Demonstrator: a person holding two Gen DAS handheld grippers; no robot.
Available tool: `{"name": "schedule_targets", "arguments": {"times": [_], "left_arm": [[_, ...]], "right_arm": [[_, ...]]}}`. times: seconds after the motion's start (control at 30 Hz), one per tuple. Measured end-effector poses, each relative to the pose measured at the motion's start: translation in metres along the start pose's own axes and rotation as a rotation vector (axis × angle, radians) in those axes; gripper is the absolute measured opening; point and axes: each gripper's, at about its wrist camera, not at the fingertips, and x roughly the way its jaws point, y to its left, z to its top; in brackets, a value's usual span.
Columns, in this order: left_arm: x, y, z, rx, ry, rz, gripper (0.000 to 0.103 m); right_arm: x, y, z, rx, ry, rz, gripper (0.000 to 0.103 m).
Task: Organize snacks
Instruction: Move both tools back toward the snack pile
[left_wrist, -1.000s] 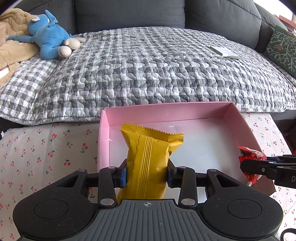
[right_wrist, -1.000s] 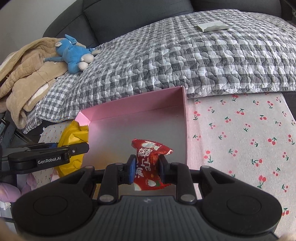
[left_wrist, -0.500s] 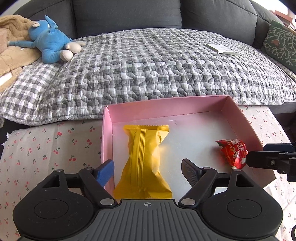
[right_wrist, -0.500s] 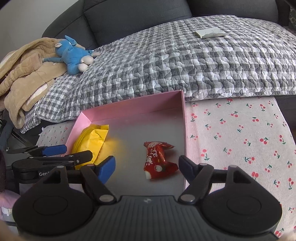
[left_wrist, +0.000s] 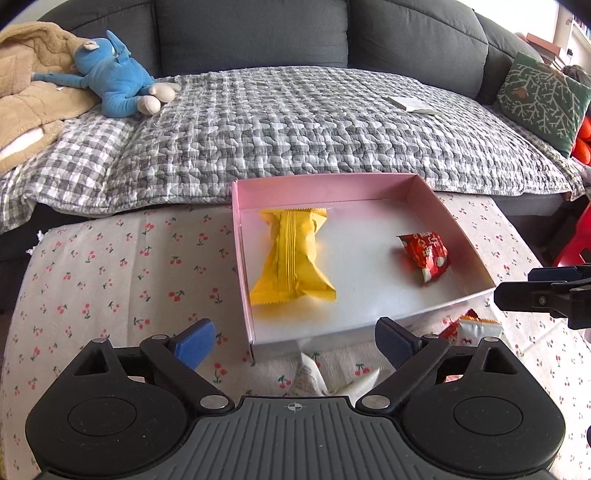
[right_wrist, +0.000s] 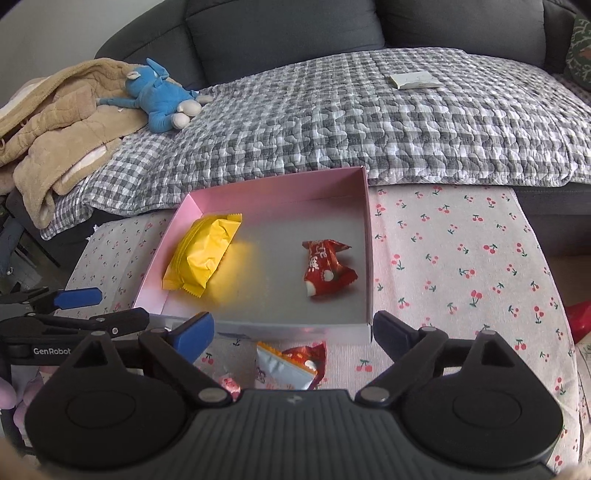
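We see both grippers pulled back from the pink box (left_wrist: 436, 201) compared with half a second ago, when their fingers reached over its near edge. The left gripper (left_wrist: 293, 341) is spread wide and holds nothing, its fingers now above the cherry-print surface (left_wrist: 110, 266) just short of the box. The right gripper (right_wrist: 293, 332) is likewise spread and empty, hanging in front of the box's near wall.

A second ago each gripper was clamped on a snack; both snacks now lie released on the box floor. The yellow packet (left_wrist: 291, 258) rests flat along the left wall, its crimped far end near the back wall. The red candy wrapper (left_wrist: 424, 253) lies toward the right wall, well apart from the yellow packet.

With the grippers drawn back, more snacks have come into view on the surface in front of the box: a red-and-white packet (right_wrist: 291, 363) just below the near wall, and a white wrapper (left_wrist: 332, 380) between the left gripper's fingers. Behind the box, the checked quilt (left_wrist: 314, 122) and blue plush toy (left_wrist: 118, 85) sit as before.
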Motion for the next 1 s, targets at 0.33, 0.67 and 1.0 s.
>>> {"name": "schedule_targets", "arguments": {"times": [0.33,0.67,1.0], "left_arm": [[-0.036,0.009,-0.058,-0.03,0.013,-0.061,0.096],[-0.055,0.008,-0.102,0.05,0.001,-0.095,0.097],[-0.066,0.002,-0.133,0.124,0.069,-0.179,0.097]], "right_arm": [[-0.021,0.013,-0.043,-0.011,-0.003,0.01,0.096],[-0.03,0.028,-0.085,-0.144,-0.029,-0.002,0.099],[-0.037,0.058,-0.11,-0.255,-0.033,0.074,0.099]]}}
